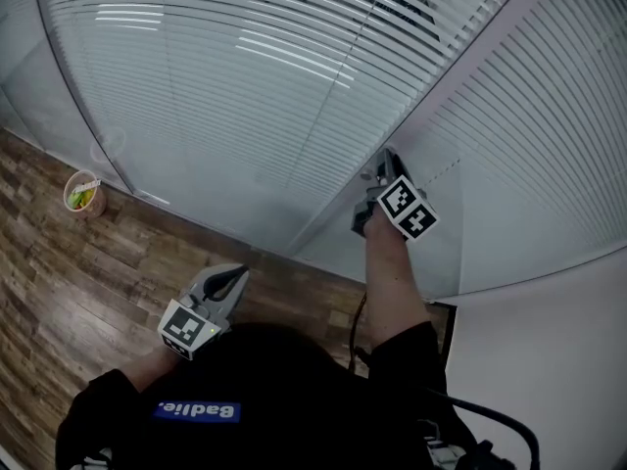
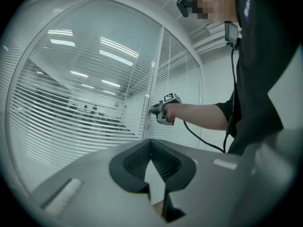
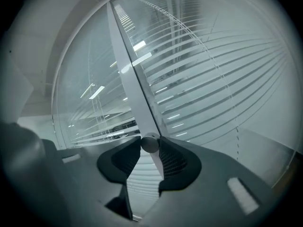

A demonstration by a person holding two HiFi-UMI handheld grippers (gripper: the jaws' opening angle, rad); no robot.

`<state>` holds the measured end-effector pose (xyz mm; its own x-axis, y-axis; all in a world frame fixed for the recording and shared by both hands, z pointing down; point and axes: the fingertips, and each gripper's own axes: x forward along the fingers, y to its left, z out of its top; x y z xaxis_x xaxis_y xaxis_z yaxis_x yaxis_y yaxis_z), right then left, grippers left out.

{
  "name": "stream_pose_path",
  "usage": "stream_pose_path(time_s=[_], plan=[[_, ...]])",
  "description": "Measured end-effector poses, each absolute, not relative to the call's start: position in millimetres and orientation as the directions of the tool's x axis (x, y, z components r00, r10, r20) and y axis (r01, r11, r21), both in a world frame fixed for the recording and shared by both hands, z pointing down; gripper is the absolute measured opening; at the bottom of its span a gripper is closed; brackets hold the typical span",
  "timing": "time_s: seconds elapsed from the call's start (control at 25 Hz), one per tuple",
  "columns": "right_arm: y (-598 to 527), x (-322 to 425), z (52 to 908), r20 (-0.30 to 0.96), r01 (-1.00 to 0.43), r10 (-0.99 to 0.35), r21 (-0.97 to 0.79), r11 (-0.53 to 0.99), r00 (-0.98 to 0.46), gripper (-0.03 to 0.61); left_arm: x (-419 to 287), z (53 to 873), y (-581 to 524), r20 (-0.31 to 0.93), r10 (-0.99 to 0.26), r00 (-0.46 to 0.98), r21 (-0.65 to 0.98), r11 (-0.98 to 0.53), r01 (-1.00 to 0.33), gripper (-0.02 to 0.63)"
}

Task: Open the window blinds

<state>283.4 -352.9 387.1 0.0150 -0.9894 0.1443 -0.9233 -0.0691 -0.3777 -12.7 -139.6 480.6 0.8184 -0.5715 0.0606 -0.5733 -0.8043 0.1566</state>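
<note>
While the L gripper (image 1: 238, 276) hangs low by the floor w/ jaws pressed together on nothing, the R gripper (image 1: 384, 163) pinches a small round knob (image 3: 150, 143) on the frame post (image 3: 135, 98) btwn two glass panes. Window blinds (image 1: 245, 86) hang behind the glass either side of that post, ceiling lights showing btwn the slats.

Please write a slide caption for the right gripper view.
The right gripper clamps the round knob on the frame between the blinds.
</note>
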Motion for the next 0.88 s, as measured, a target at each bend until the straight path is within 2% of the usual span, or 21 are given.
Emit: stream_pose_path(time_s=[0.2,0.36,0.48,0.64,0.88], plan=[[-355.4,281.9,384.3,0.15,-0.953,-0.989,-0.3,-0.043,-0.002,0.131,-13.4,478.0,-140.6,0.058,-0.573,0.817,0.16,-0.803,-0.574,0.0],[-353.2,273.3,381.0,0.165,-0.999,-0.986,-0.048,0.007,-0.015,0.147,-13.4,479.1,-138.1,0.059,-0.564,0.824,0.168,-0.808,-0.565,0.0],[-350.2,269.8,379.2,0.172,-0.982,-0.985,0.187,0.018,0.014,0.153,-10.4,479.1,-137.1,0.06,-0.554,0.83,0.17,-0.814,-0.556,0.0],[-348.9,259.7,379.7,0.186,-0.861,-0.981,0.505,0.054,0.047,0.154,-8.0,479.6,-136.6,0.062,-0.547,0.835,0.173,-0.818,-0.549,0.0],[-349.9,248.0,384.3,0.177,-0.53,-0.98,0.842,0.101,0.095,0.156,-6.5,480.7,-135.1,0.066,-0.545,0.836,0.179,-0.818,-0.547,0.0]])
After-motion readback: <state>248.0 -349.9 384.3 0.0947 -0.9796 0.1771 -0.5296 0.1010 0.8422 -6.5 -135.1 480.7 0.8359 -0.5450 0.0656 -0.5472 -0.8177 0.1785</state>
